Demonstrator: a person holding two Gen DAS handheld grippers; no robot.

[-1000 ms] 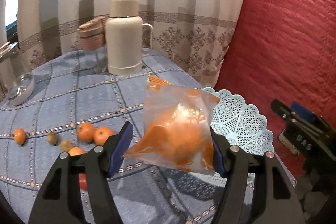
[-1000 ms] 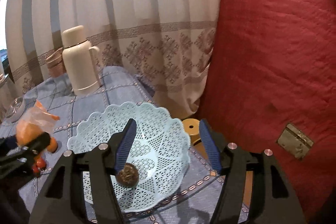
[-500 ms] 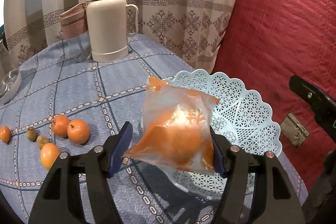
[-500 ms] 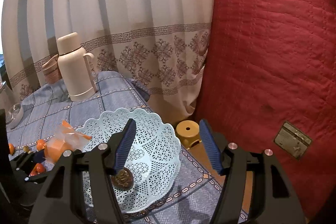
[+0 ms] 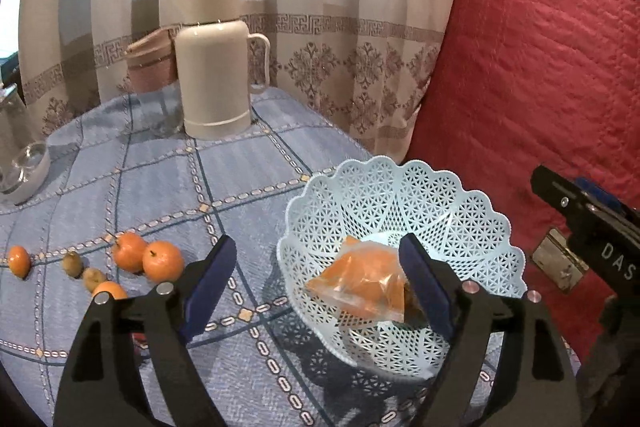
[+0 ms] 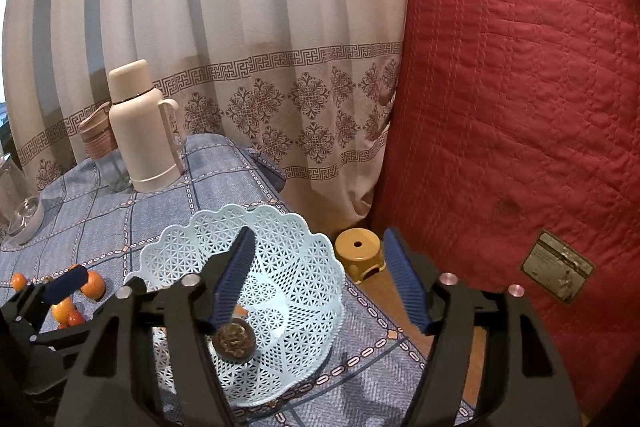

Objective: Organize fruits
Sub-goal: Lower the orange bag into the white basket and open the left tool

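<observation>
A clear bag of orange fruit lies in the pale blue lattice basket, beside a dark brown fruit. My left gripper is open and empty above the basket's near left rim. My right gripper is open and empty, over the basket's right side. Loose oranges and small brownish fruits lie on the blue tablecloth to the left.
A cream thermos and a pink lidded cup stand at the table's back. A glass dish sits at far left. A yellow stool stands on the floor past the table edge. A red quilt hangs at right.
My left gripper has opened and let go of the bag of orange fruit, which now lies in the basket. The right gripper has drawn back and up slightly.
</observation>
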